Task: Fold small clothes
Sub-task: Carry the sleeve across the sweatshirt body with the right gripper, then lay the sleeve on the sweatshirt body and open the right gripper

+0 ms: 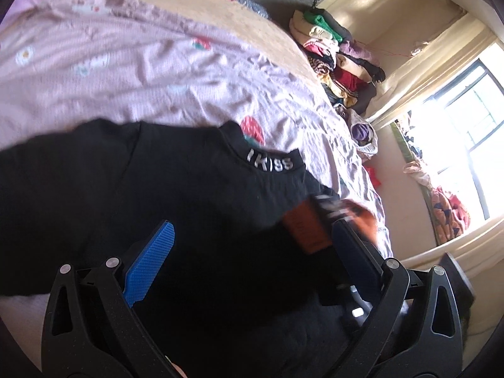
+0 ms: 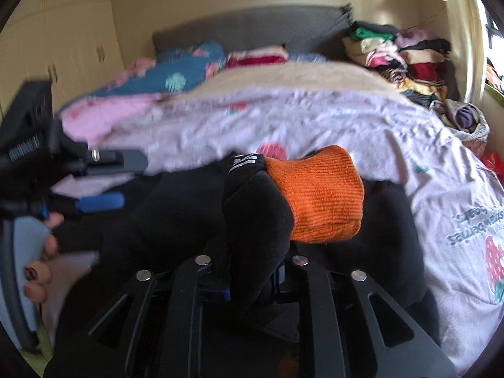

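The right claw (image 2: 252,278) is clamped on a bunched fold of the black knit garment with an orange ribbed cuff (image 2: 252,217), the fabric squeezed between its jaws and the orange cuff (image 2: 318,195) standing up just beyond them. The left claw (image 1: 252,245) stands wide apart and holds nothing, its blue ribbed pads (image 1: 151,261) poised above the same garment, which lies spread over the pink strawberry-print bedsheet (image 1: 126,72) with its lettered collar (image 1: 271,160) toward the far side. The cloth looks light, soft and limp, so it should sag and bunch wherever it is lifted and probably will not slip from ribbed pads. The collar band and the cuff seem thicker; an edge or seam near them looks the firmest place to pinch. Beyond the bed, a stack of folded clothes (image 2: 406,60) sits by the grey headboard (image 2: 252,31).
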`<state>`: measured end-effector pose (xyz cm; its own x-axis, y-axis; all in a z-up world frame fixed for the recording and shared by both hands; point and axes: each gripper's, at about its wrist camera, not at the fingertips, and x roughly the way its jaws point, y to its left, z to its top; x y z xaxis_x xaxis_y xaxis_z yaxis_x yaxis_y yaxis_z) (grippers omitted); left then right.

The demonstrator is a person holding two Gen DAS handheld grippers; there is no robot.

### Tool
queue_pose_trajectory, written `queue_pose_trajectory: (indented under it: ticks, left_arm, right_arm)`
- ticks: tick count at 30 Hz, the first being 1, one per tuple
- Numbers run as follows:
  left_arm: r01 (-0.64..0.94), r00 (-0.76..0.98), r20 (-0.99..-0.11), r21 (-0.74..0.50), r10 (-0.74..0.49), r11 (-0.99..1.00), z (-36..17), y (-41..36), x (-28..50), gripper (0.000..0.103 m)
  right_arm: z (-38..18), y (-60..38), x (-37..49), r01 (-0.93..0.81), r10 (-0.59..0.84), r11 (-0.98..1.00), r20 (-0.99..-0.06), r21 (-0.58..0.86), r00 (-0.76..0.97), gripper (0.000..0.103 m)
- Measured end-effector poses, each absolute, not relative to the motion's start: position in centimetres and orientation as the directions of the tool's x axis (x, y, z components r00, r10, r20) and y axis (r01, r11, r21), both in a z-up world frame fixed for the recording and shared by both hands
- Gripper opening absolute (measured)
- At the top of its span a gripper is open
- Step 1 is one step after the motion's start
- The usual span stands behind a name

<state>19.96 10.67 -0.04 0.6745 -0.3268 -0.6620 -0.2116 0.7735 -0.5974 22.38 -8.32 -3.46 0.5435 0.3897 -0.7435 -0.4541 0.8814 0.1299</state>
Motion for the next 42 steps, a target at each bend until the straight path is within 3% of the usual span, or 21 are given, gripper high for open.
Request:
queue_pose_trajectory:
  ticks: [1, 3, 8, 11, 20, 28, 30, 33, 37, 42]
  left_arm:
    - [-0.215, 0.670, -0.665, -0.600, -0.331, 0.771, -0.3, 10.6, 20.0, 0.094]
    - [-0.226, 0.663, -0.672, -0.599, -0.330, 0.768, -0.8, 10.7, 19.9, 0.094]
    - [-0.258, 0.668, -0.676, -0.603, -0.311, 0.755, -1.0, 11.3, 19.5, 0.094]
    - [-0.267, 0.659, -0.678, -0.616, -0.325, 0.742, -1.6, 11.2, 19.6, 0.094]
    - [-0.232, 0.600, -0.680, -0.651, -0.420, 0.723, -2.8, 8.1, 20.0, 0.094]
    - [-0.259, 0.556, -0.747, -0.572, -0.364, 0.778, -4.1, 6.2, 19.9, 0.092]
    - [-0.270, 0.554, -0.751, -0.571, -0.360, 0.776, -4.6, 6.5, 19.6, 0.081]
    - [-0.285, 0.562, -0.753, -0.564, -0.341, 0.775, -4.7, 7.2, 19.3, 0.056]
    - [-0.267, 0.584, -0.742, -0.558, -0.329, 0.786, -4.3, 7.7, 18.6, 0.006]
    - [-0.184, 0.648, -0.676, -0.586, -0.351, 0.789, -1.2, 8.1, 18.9, 0.005]
  right_arm:
    - [-3.9, -8.0, 22.3, -0.474, 0.399, 0.870, -0.760, 0.136, 0.514, 0.023]
    - [-4.4, -7.6, 22.1, -0.498, 0.437, 0.848, -0.772, 0.182, 0.461, 0.041]
    - [-3.9, -8.3, 22.2, -0.507, 0.498, 0.819, -0.771, 0.268, 0.396, 0.058]
    - [-2.9, -9.9, 22.6, -0.485, 0.547, 0.805, -0.743, 0.342, 0.385, 0.060]
    - [-1.0, -14.6, 24.2, -0.347, 0.479, 0.872, -0.747, 0.345, 0.461, 0.061]
    - [-0.9, -17.5, 24.9, -0.264, 0.397, 0.916, -0.771, 0.301, 0.499, 0.061]
    - [-0.8, -18.2, 25.0, -0.250, 0.382, 0.923, -0.769, 0.292, 0.512, 0.061]
    - [-0.7, -19.8, 25.2, -0.219, 0.363, 0.932, -0.767, 0.290, 0.530, 0.061]
    - [-0.8, -21.9, 25.6, -0.165, 0.345, 0.938, -0.765, 0.305, 0.543, 0.061]
    - [-0.7, -24.5, 26.2, -0.094, 0.318, 0.942, -0.763, 0.323, 0.563, 0.061]
